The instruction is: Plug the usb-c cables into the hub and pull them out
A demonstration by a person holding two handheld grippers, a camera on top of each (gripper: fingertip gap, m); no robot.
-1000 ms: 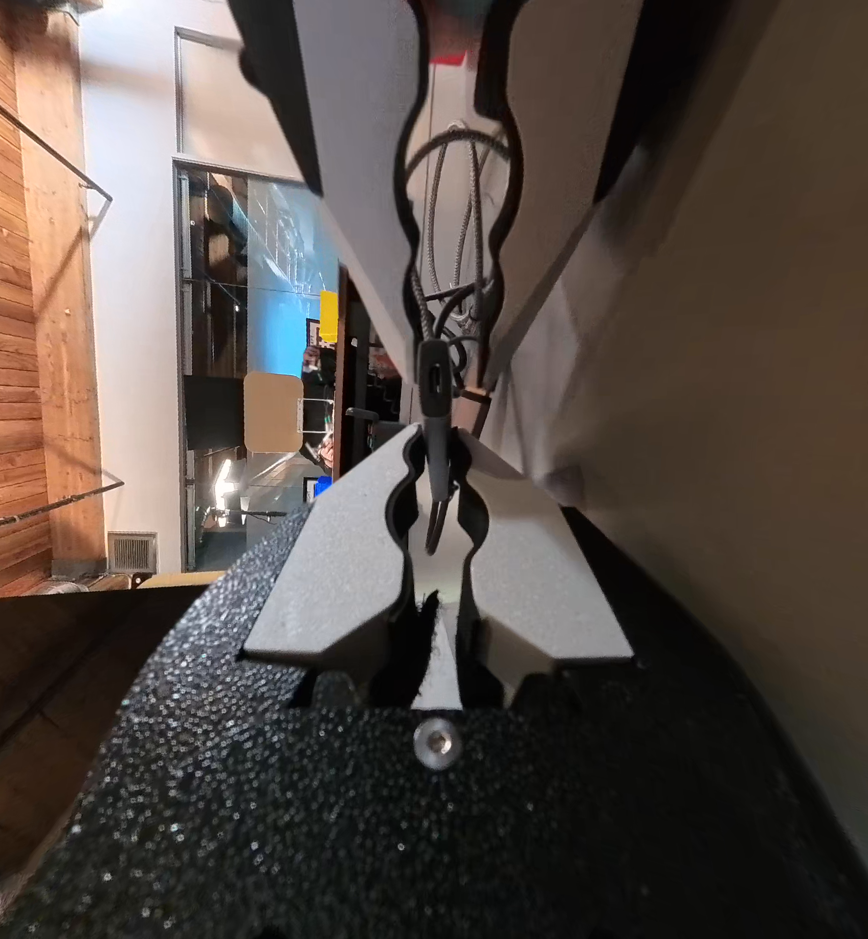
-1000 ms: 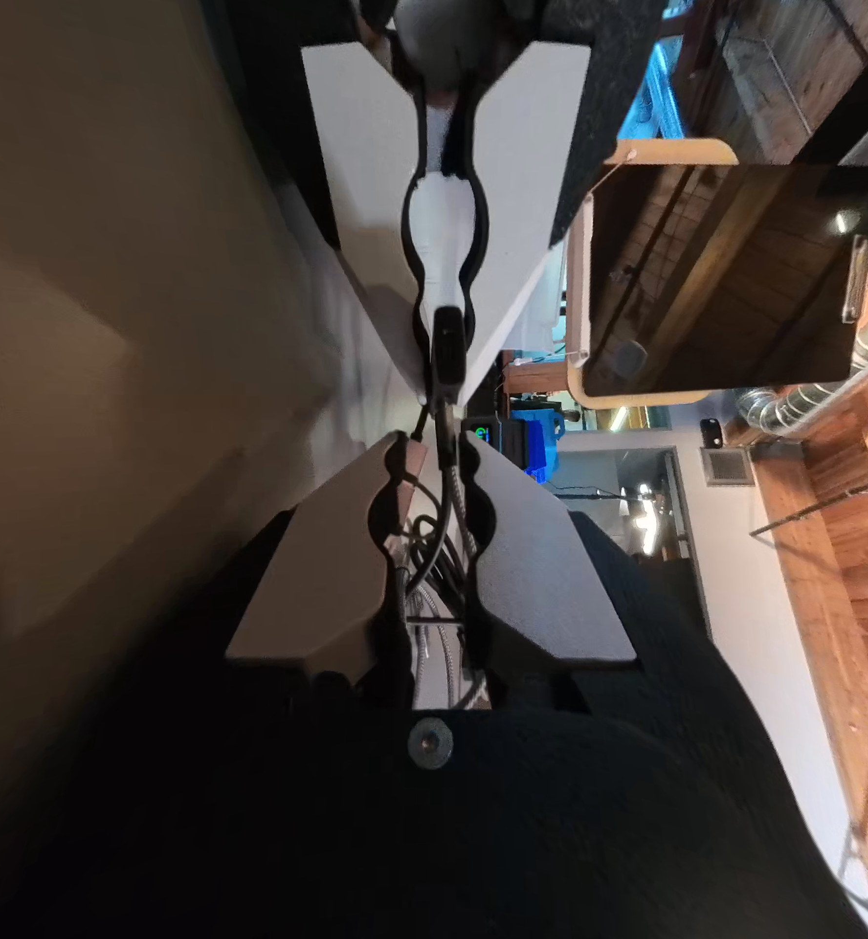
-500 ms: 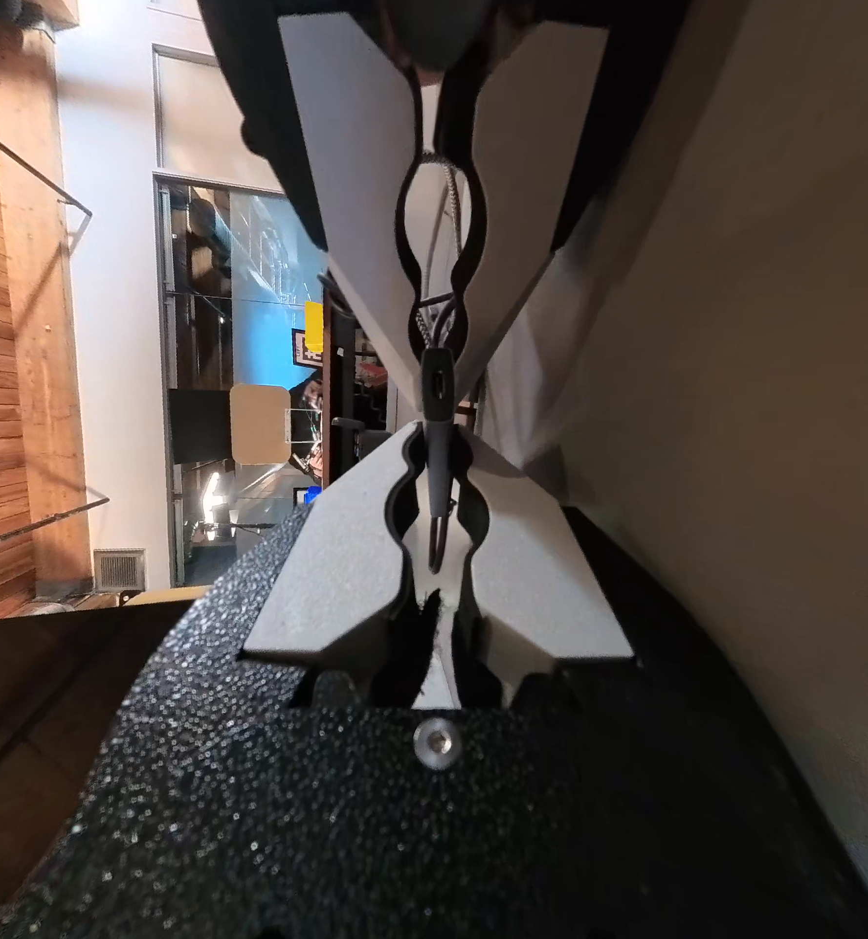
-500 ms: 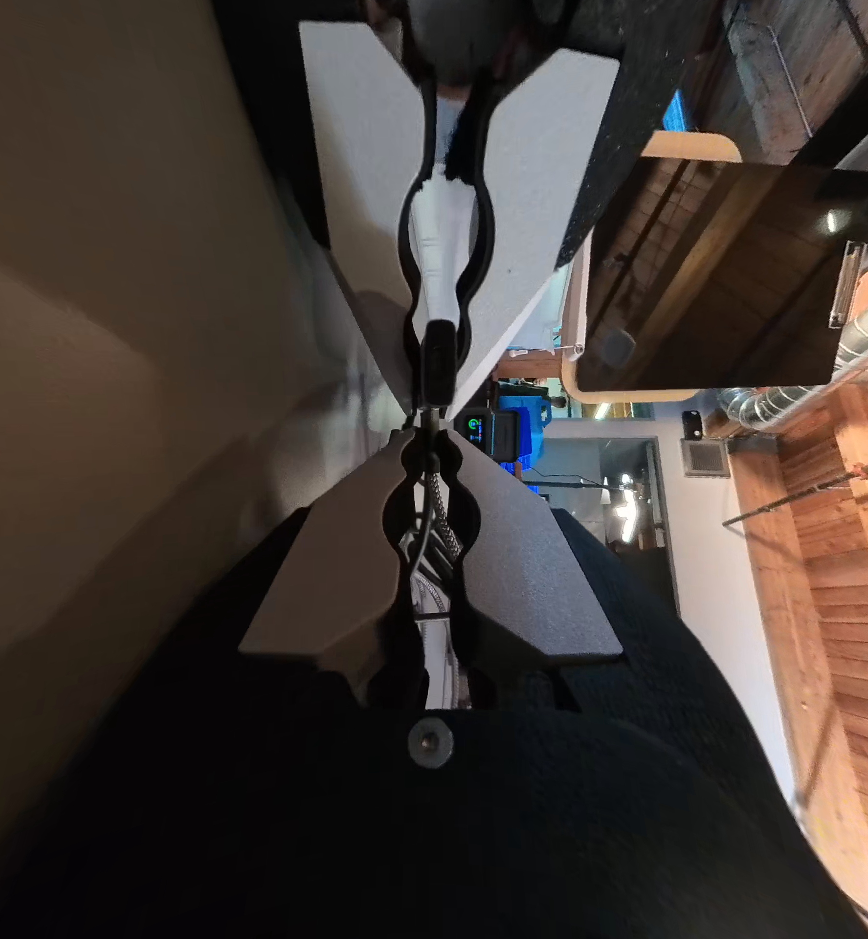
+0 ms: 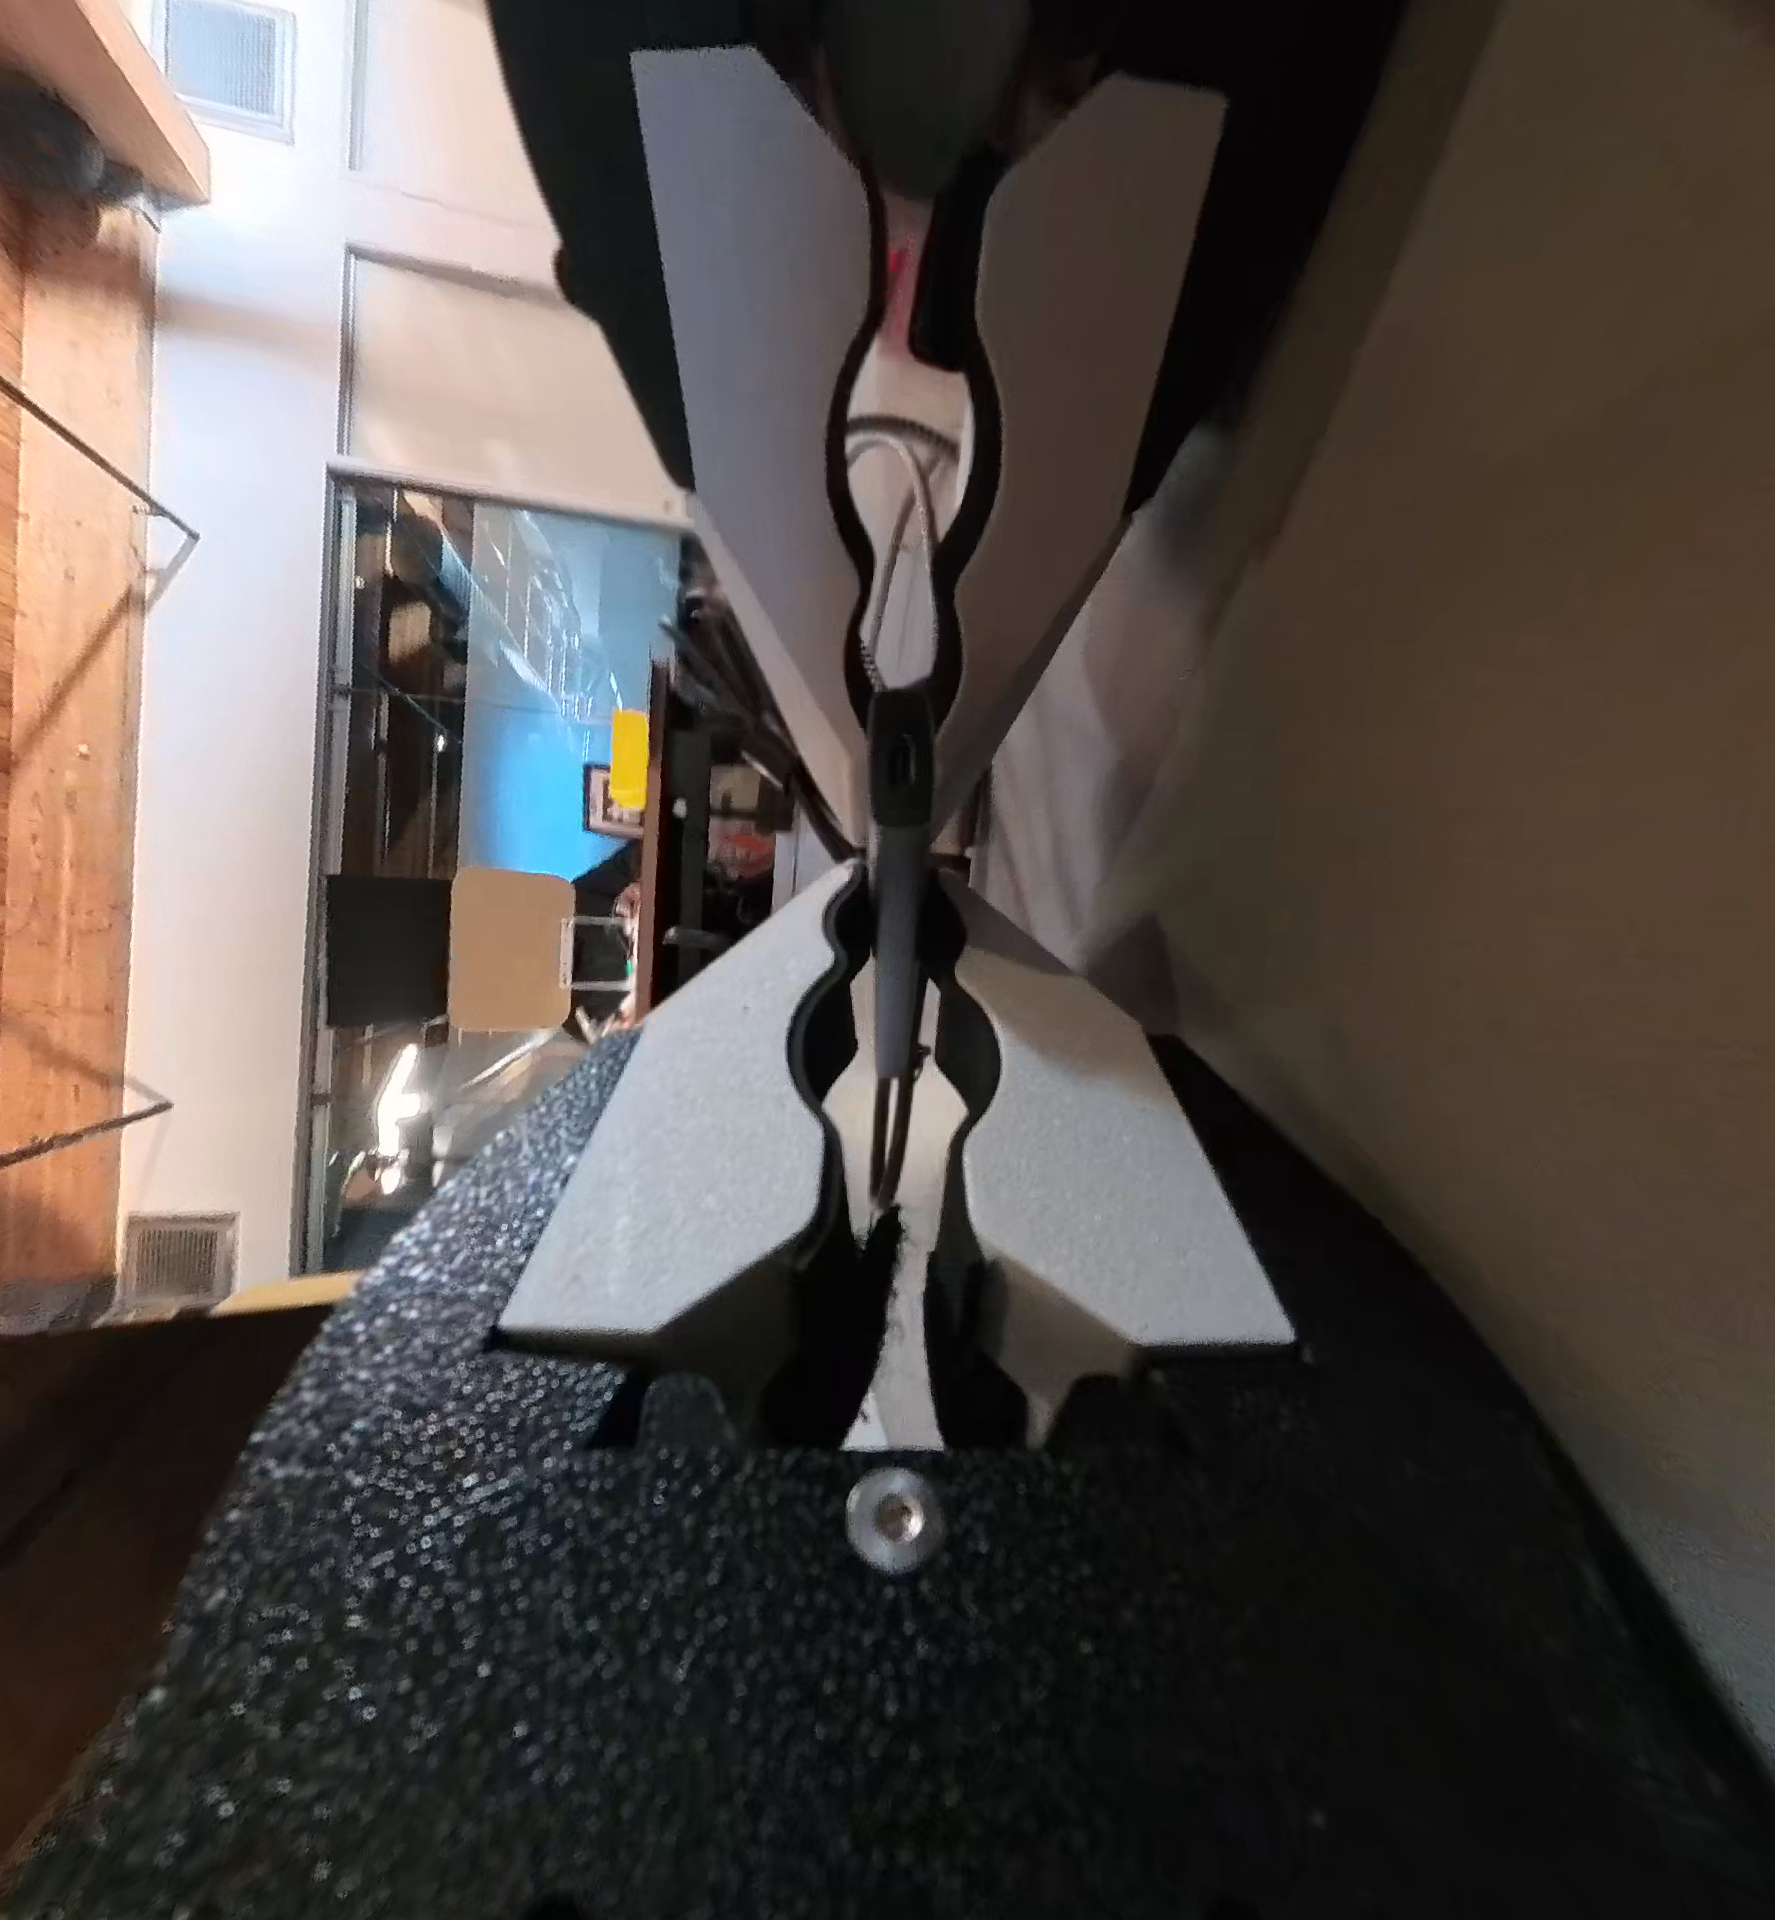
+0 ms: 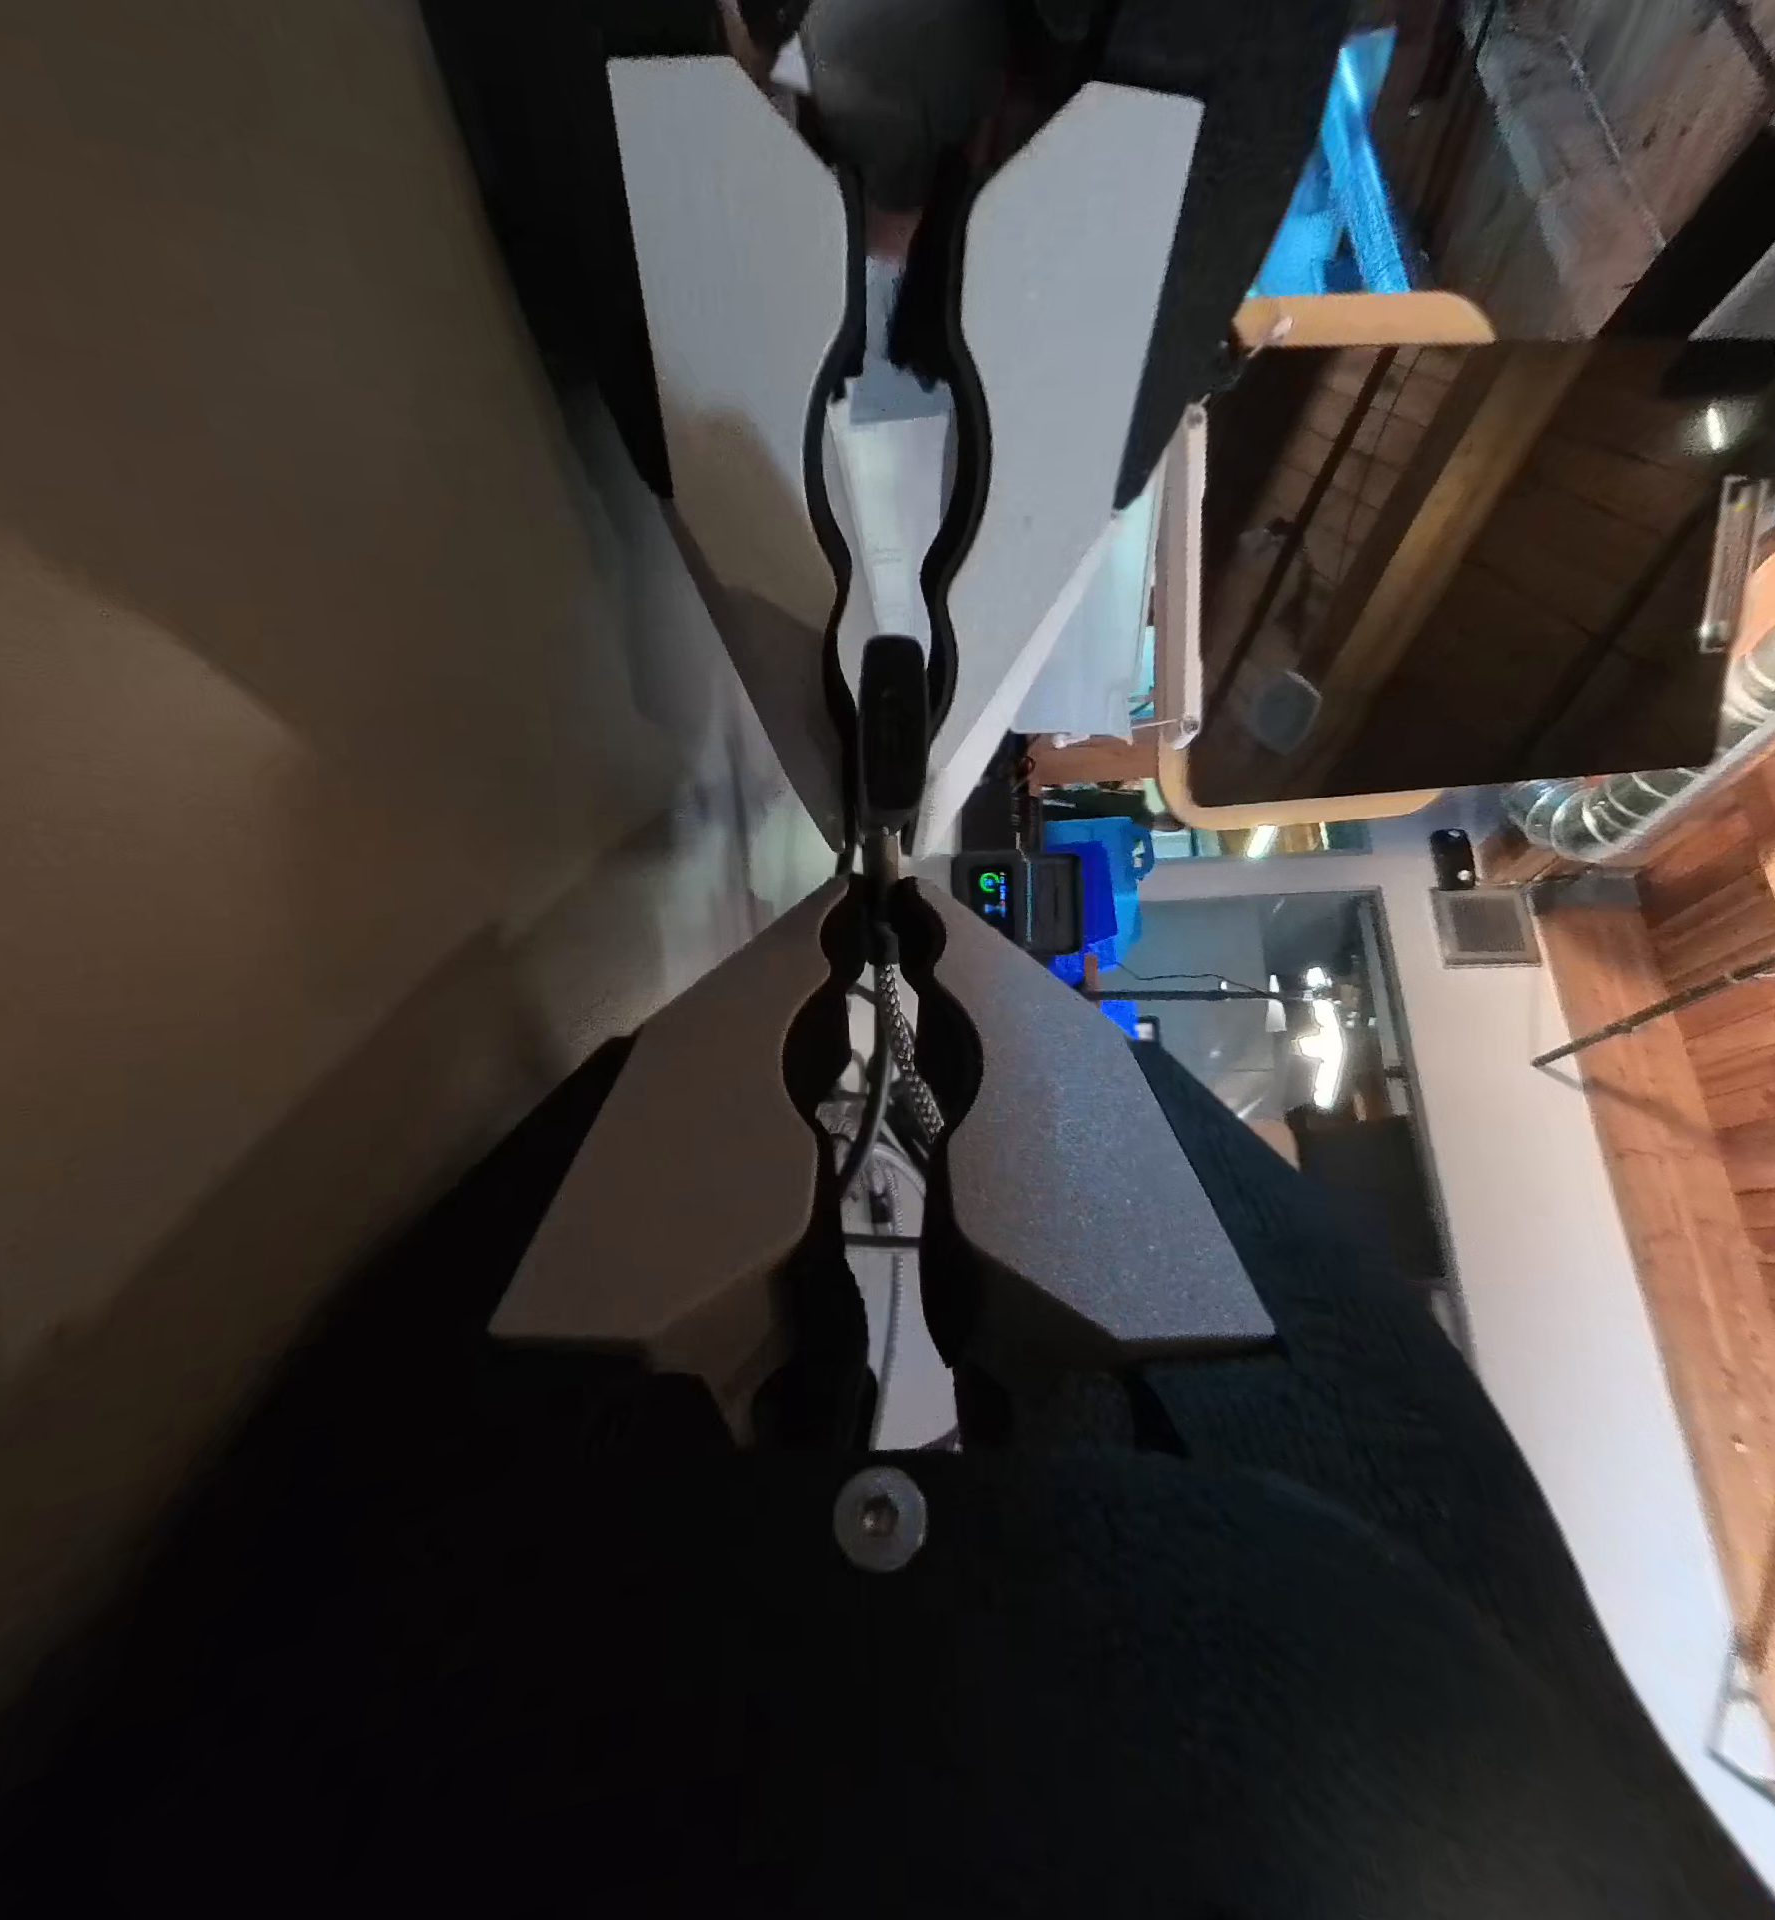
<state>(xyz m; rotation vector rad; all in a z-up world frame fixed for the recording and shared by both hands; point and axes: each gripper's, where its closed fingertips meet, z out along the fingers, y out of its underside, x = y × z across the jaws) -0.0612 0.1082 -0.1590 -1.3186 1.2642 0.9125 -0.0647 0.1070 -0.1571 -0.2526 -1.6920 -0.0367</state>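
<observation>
the two claws face each other tip to tip, rolled on their sides beside the pale tabletop (image 5: 1537, 935), which runs along the 3 o'clock side of the left wrist view.

the left claw (image 5: 898, 914) is clenched on the hub (image 5: 895, 997), a thin grey slab seen edge-on between its fingers, with a thin lead trailing back toward 6 o'clock. straight ahead at 12 o'clock, the dark usb-c plug (image 5: 899, 758) sits against the hub's end. the right claw (image 6: 878, 894) is clenched on the cable (image 6: 898, 1023) just behind that plug, its braided run passing back between the fingers toward 6 o'clock. in the right wrist view the plug (image 6: 891, 738) stands just past the fingertips at 12 o'clock, reaching into the tips of the opposite claw, where the hub shows as a pale strip beyond.

as i judge it, this is the middle of one plug-and-pull cycle: plug and hub are in line and touching, but i cannot tell from here whether the connector is fully seated, only entering, or coming out. a tangle of further cables (image 6: 867, 1164) lies behind the right claw near 6 o'clock, so more cables probably remain to be plugged in and pulled out.
</observation>
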